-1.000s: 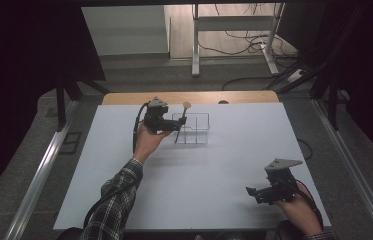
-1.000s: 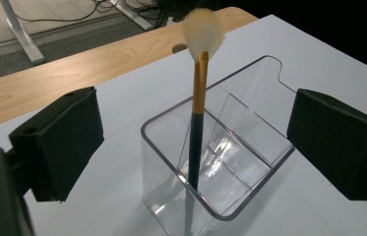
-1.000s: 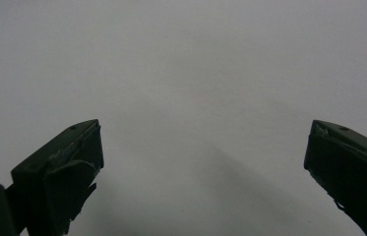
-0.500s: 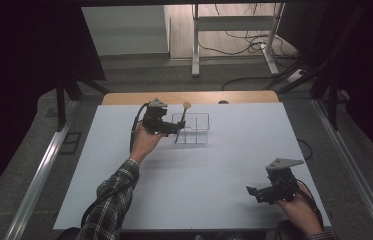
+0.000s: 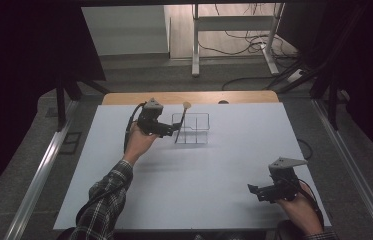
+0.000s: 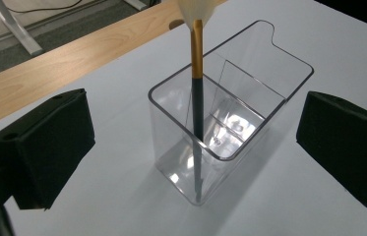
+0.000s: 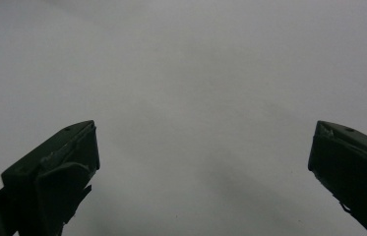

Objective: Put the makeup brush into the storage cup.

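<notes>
The brush (image 6: 197, 83), black handle with a gold band and a pale head, stands tilted in the near compartment of the clear organiser (image 6: 230, 113), its tip on the floor, its shaft leaning on the rim; the organiser sits toward the far side of the table (image 5: 224, 170), just beside the left gripper (image 5: 174, 129). That gripper's jaws have just been opening and now stand wide on either side of the organiser, touching nothing. To finish the release well, I would draw the gripper straight back along its own line, keeping both pads off the walls so the light organiser does not shift. The right gripper (image 5: 254, 190), well apart from the organiser, rests with its 2 jaws spread and empty.
</notes>
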`<state>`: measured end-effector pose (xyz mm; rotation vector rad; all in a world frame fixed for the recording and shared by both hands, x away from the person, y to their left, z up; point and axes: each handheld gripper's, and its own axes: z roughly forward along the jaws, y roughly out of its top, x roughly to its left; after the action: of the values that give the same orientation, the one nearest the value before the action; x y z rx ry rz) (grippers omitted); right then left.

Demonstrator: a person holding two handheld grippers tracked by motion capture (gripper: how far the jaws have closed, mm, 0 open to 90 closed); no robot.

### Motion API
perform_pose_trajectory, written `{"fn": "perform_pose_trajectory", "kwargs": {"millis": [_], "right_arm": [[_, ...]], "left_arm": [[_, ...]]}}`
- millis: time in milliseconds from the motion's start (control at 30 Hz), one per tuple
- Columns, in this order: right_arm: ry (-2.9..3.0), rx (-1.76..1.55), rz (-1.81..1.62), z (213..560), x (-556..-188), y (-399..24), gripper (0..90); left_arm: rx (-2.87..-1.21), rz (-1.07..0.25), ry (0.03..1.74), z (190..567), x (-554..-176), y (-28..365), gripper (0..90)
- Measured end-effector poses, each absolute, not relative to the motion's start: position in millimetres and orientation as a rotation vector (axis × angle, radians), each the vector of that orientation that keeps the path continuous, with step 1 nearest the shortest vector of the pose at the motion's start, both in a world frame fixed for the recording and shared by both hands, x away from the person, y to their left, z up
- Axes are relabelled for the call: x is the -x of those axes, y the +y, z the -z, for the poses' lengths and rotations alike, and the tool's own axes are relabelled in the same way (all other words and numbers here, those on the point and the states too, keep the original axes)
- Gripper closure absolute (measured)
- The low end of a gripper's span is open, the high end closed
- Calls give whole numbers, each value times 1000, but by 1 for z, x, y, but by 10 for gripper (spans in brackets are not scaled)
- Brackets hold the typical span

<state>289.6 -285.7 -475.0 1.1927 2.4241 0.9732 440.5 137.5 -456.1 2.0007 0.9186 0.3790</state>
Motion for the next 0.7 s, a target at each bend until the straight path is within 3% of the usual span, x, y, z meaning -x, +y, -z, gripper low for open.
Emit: {"fn": "perform_pose_trajectory", "kwargs": {"millis": [700], "right_arm": [[2416,-1199,-966,475,-290,-285,0]], "left_arm": [[-1995,-333,880,461,-421,146,5]]}}
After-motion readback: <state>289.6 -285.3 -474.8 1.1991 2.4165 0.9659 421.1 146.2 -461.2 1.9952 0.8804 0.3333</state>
